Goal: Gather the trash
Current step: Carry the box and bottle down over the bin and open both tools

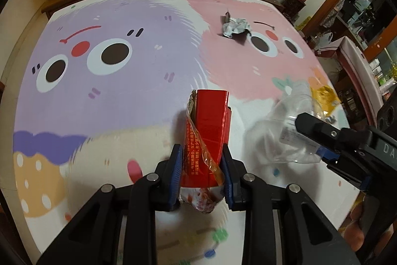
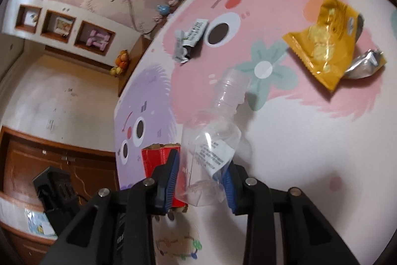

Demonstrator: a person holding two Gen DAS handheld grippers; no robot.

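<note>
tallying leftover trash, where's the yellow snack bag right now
In the right wrist view, the yellow snack bag lies on the table's pink patch, upper right, touching a silver wrapper, beyond the clear bottle.

Red carton [image 1: 209, 131]: near end hidden between the pads, torn foil below it blurred. Print on its peeling clear strip too small to read.

Clear bottle [image 2: 211, 140]: base hidden behind the right gripper's blue pads; label text illegible.

Yellow packet [image 1: 322, 97], left view: partly hidden behind the bottle.

Tablecloth [image 2: 310, 140] pattern at the near edge smeared.
</note>
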